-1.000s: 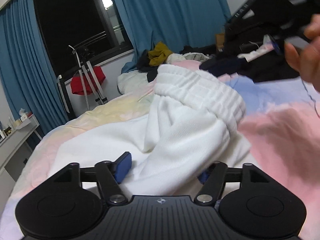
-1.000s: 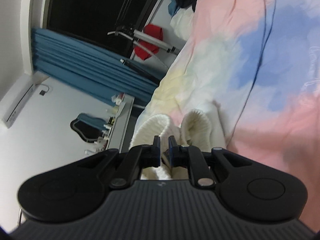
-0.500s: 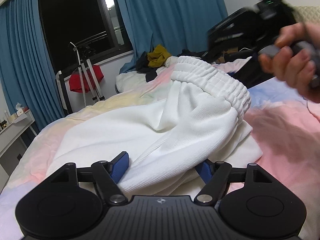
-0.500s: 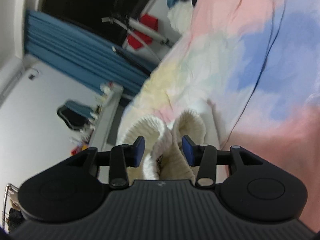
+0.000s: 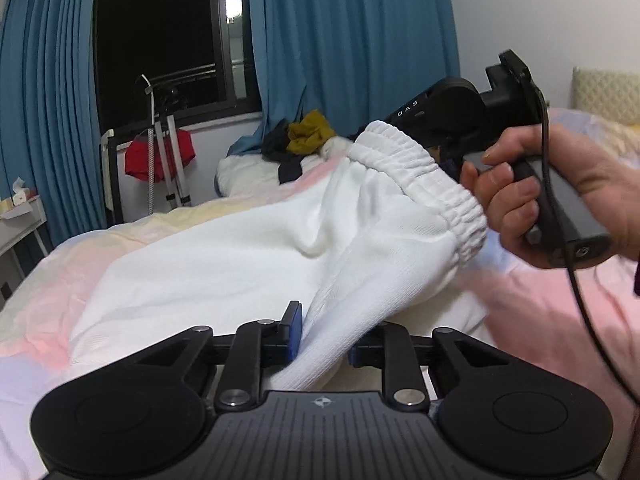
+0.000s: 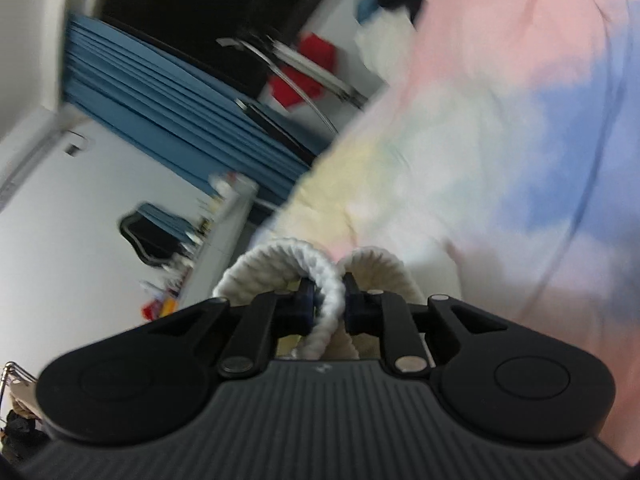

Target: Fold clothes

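White sweatpants (image 5: 224,264) lie across a pastel duvet (image 5: 540,312). My left gripper (image 5: 324,340) is shut on a fold of their white fabric near the front edge of the view. The elastic waistband (image 5: 416,172) is lifted off the bed at upper right, where a hand (image 5: 540,196) holds the other gripper behind it. In the right wrist view, my right gripper (image 6: 327,308) is shut on a loop of the ribbed waistband (image 6: 320,264), above the duvet (image 6: 500,120). That view is blurred by motion.
A pile of dark and mustard clothes (image 5: 308,136) lies at the bed's far end. A drying rack with a red cloth (image 5: 160,156) stands before the dark window. Blue curtains (image 5: 352,40) hang behind. A white desk (image 5: 20,216) is at left.
The right gripper opened half a second ago and has now shut on the waistband, lifting it to the right. The left gripper's fingers have shut on the trouser fabric.
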The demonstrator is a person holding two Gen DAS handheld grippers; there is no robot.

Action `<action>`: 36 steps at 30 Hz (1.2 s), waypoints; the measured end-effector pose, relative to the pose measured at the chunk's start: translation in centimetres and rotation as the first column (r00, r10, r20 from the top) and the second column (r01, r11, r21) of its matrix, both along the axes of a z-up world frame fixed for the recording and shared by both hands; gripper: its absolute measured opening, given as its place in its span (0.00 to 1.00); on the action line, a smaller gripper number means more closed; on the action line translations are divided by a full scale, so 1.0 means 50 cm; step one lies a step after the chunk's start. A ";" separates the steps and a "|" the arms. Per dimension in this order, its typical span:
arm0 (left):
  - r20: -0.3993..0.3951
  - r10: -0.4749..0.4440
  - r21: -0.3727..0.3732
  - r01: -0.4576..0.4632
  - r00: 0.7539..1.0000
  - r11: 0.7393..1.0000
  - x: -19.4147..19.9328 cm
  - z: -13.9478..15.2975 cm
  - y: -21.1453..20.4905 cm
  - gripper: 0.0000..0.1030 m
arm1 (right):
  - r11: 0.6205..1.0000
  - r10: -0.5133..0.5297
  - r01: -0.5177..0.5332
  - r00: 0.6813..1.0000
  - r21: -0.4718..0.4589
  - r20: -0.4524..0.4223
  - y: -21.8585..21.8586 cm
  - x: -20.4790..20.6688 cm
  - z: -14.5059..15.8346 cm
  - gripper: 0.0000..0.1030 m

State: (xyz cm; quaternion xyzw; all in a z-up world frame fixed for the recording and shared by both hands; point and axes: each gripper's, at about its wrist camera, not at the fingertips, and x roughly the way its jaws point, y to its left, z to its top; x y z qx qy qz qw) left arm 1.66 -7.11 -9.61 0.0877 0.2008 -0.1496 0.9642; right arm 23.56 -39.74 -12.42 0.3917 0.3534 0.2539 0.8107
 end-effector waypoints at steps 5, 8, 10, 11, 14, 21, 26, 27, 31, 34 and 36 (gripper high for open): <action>-0.054 -0.009 -0.024 0.007 0.998 1.000 0.023 -0.013 0.002 0.23 | 0.997 -0.041 0.039 0.999 -0.072 -0.021 -0.010 0.009 -0.018 0.16; -0.082 -0.001 -0.022 -0.001 0.997 1.000 0.023 -0.021 0.002 0.24 | 0.995 -0.058 0.054 0.997 -0.082 -0.057 -0.018 0.013 -0.039 0.17; -0.090 0.002 -0.033 -0.005 0.996 0.999 0.024 -0.013 0.005 0.27 | 0.997 -0.057 0.053 0.996 -0.061 -0.063 -0.024 0.008 -0.034 0.19; -0.100 0.007 -0.045 -0.012 0.995 0.999 0.024 -0.008 0.009 0.27 | 0.997 -0.056 0.053 0.996 -0.051 -0.065 -0.028 0.005 -0.032 0.19; -0.132 0.018 -0.087 -0.029 0.991 0.996 0.019 0.012 0.027 0.31 | 0.995 -0.055 0.052 0.998 -0.082 -0.026 -0.029 -0.025 0.000 0.20; -0.126 0.054 -0.157 -0.074 0.991 0.985 -0.036 0.073 0.092 0.81 | 0.953 -0.161 0.185 0.980 -0.240 0.114 -0.039 -0.147 0.075 0.59; -0.112 0.123 -0.198 -0.144 0.986 0.970 -0.054 0.110 0.151 0.89 | 0.937 -0.178 0.218 0.970 -0.272 0.164 -0.030 -0.222 0.098 0.76; -0.120 0.143 -0.212 -0.166 0.982 0.963 -0.053 0.115 0.166 0.93 | 0.941 -0.168 0.207 0.972 -0.267 0.164 -0.024 -0.234 0.097 0.78; -0.165 0.215 -0.264 -0.254 0.962 0.931 -0.036 0.125 0.235 0.98 | 0.955 -0.125 0.163 0.979 -0.248 0.161 0.000 -0.281 0.096 0.84; -0.212 0.262 -0.265 -0.313 0.942 0.912 -0.020 0.116 0.279 0.98 | 0.944 -0.099 0.133 0.987 -0.302 0.126 0.034 -0.284 0.080 0.83; -0.242 0.295 -0.256 -0.354 0.924 0.899 -0.010 0.101 0.301 0.98 | 0.927 -0.104 0.128 0.991 -0.354 0.088 0.058 -0.276 0.063 0.83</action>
